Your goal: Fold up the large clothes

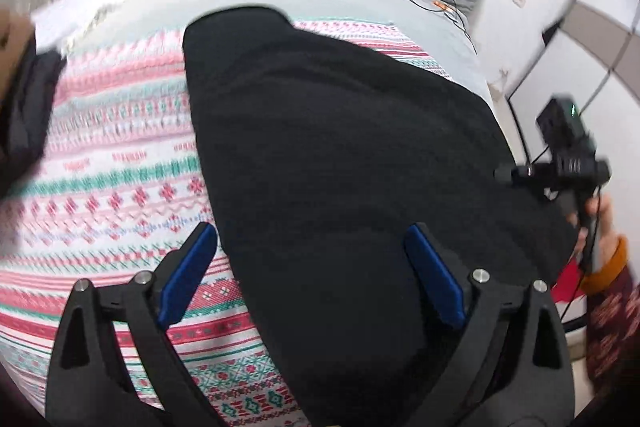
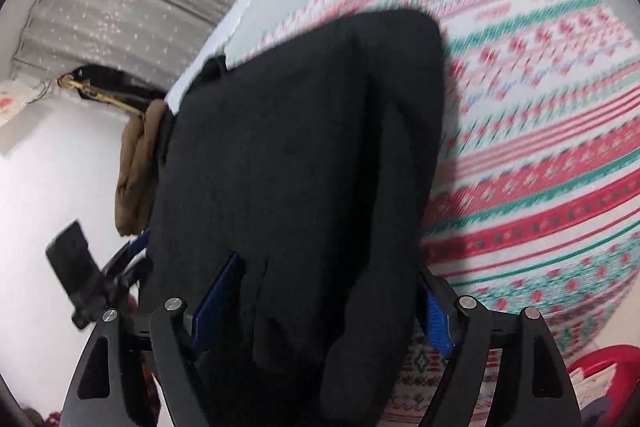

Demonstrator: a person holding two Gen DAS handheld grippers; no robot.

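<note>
Since black garment (image 1: pixel 340 147) fills frame centre on patterned bed cover (image 1: pixel 120 155), soft, floppy, probably weighty. Left gripper (image 1: pixel 312 267) jaws spread, empty. Right gripper (image 2: pixel 320 303) spread too; contact unclear, blurry. Grab edge or corner.

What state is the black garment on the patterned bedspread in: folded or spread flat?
Folded: the black garment shows a layered edge and compact outline on the patterned bedspread.

black garment (image 2: pixel 296 155) (folded), patterned blanket (image 2: pixel 540 163)
</note>
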